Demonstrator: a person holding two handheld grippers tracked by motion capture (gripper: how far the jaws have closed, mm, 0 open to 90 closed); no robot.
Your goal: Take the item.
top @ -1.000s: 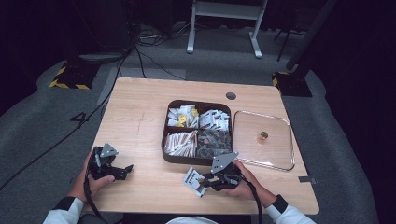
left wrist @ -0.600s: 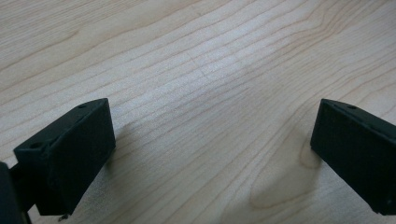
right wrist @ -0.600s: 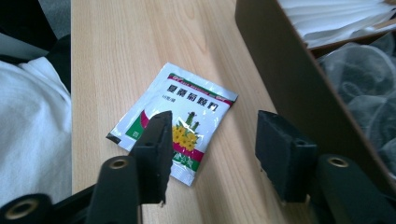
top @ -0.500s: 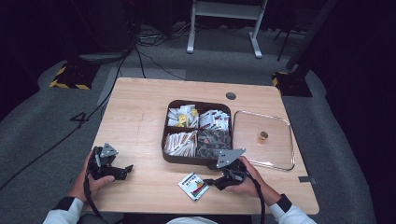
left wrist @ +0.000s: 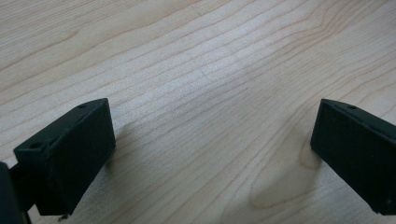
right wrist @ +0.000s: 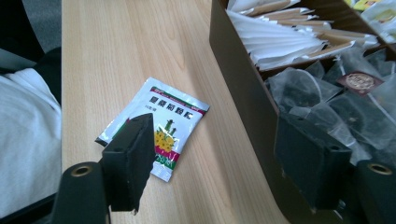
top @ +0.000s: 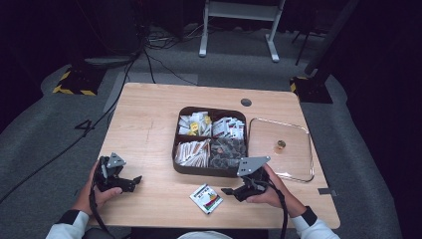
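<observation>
Right tool [top: 230, 191], jaws just opened wide and holding nothing, hovers over the counter [top: 149, 129] just right of the sachet [top: 206, 198], which lies flat near the front edge, below the box [top: 211, 141]. Left tool [top: 135, 180], jaws apart and empty, rests at the front left.

sachet [top: 206, 198]: flat white foil packet with red, green and yellow print and dark lettering. lies face up, askew, on the table [top: 149, 124], just before the box [top: 210, 171], untouched.
</observation>
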